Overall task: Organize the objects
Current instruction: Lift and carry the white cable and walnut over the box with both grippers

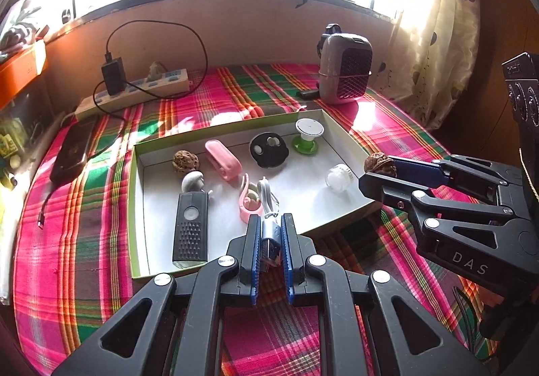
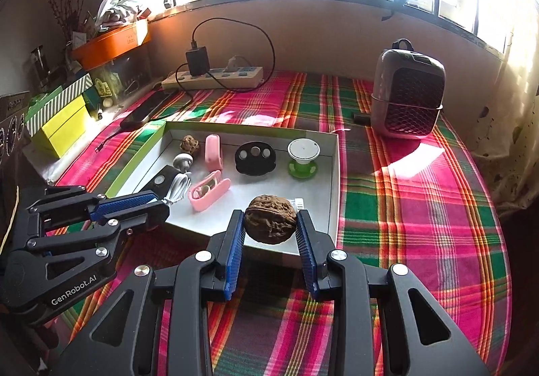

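Both claws are loaded: left gripper [image 1: 271, 243] pinches a cable plug [image 1: 271, 246], its white cable [image 1: 267, 199] trailing into the tray [image 1: 134, 207]; right gripper [image 2: 271, 234] clamps a walnut [image 2: 270, 218] above the tray's near edge. Best lift the cable clear before swinging away

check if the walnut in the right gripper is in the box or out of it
Out of it. The walnut is clamped between the right gripper's jaws, lifted above the box's near edge.
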Available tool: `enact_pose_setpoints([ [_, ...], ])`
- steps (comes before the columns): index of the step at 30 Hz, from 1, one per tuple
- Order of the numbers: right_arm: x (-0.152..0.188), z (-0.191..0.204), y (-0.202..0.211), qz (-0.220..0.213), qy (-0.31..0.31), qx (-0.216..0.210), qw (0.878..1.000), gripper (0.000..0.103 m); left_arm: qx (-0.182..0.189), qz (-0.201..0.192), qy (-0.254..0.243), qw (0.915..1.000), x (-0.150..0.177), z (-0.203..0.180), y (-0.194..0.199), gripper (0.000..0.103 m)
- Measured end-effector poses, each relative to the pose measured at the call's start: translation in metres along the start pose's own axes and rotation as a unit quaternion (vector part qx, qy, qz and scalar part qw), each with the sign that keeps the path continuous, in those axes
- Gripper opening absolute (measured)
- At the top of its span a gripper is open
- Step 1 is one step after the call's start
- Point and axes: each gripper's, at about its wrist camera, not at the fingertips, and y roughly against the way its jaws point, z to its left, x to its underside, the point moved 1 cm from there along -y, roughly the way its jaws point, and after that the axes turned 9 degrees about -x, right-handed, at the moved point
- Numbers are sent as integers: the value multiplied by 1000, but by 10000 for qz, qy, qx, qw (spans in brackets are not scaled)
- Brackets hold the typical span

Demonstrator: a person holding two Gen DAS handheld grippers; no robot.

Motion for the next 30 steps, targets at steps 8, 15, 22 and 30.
enact_pose_setpoints([
  [8,-13,-1,-26,155,41,-101,9998,32,-163,78,202,9996,-5,16,-14,11],
  [15,-18,0,-41,282,89,-144,9995,32,-220,126,220,9994,-7,21,-23,10],
  [22,-20,0,-55,399,109,-185,9990,32,-232,205,190,9993,-6,22,-33,11],
  [30,-18,-2,-65,512,126,-172,9985,32,-235,280,182,9992,-6,20,-39,11],
])
